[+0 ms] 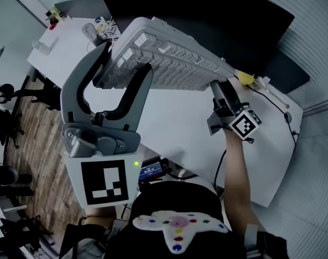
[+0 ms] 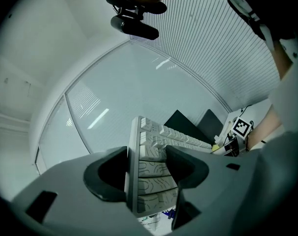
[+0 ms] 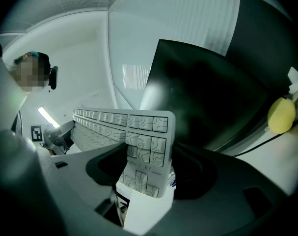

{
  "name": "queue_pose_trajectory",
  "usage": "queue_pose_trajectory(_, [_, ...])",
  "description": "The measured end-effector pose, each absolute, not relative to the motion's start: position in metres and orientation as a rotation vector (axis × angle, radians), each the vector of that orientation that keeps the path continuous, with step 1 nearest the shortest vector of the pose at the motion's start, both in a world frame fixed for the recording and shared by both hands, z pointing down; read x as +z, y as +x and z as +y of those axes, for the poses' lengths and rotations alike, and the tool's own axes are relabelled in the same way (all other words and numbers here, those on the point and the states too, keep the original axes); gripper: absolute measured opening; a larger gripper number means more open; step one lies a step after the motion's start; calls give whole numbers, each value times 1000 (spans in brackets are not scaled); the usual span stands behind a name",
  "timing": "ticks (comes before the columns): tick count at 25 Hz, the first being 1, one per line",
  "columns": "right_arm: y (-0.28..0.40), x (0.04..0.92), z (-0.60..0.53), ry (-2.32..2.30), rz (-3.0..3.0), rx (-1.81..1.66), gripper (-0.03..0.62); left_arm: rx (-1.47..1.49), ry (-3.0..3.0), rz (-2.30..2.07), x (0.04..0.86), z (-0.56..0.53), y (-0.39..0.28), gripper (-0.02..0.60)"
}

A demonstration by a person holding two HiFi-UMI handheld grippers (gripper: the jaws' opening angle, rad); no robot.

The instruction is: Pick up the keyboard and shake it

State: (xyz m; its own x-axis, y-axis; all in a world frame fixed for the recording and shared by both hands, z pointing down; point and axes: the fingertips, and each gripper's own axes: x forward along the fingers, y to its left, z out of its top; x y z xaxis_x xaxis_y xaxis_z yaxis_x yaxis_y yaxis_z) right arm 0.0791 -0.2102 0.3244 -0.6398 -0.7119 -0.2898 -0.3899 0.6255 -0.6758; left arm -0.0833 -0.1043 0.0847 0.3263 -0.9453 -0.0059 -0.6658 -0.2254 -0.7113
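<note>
Left gripper [image 1: 126,59], looming largest under the head camera with its black-and-white marker cube [image 1: 104,182] nearest the lens, pinches one short end of a white keyboard [image 1: 174,58]. Seen from the left gripper view, the gripper [image 2: 146,168] has one dark pad pressed on the keyboard's [image 2: 158,141] back and the other on its patterned keys, with the rows of keys running away towards the far end.

At that far end the right gripper [image 1: 219,88] clamps the other short edge. In its own view the gripper [image 3: 146,166] closes on the keyboard's [image 3: 144,141] corner, one jaw on either face of the board. A bare forearm [image 1: 238,171] leads up to this gripper and its marker cube [image 1: 245,124].

Held between the two grippers, the keyboard hangs in the air above a white desk [image 1: 169,123], clear of its top and tilted, with the keys turned towards the head camera.

Behind it stands a black monitor [image 1: 207,15], also filling the background of the right gripper view [image 3: 207,97]. A small yellow object [image 1: 246,78] lies on the desk just beside the monitor's foot [image 3: 281,116], and a dark cable [image 1: 277,104] trails across the desk's right side. Wood flooring [image 1: 39,161] and a dark chair [image 1: 4,96] show to the left of the desk.
</note>
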Motion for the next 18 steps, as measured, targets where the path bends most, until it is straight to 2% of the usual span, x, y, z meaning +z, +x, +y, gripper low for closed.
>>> queue_pose_trajectory(18, [118, 387, -169, -1347, 2441, -1004, 290, -483, -2530, 1524, 200, -158, -130, 261])
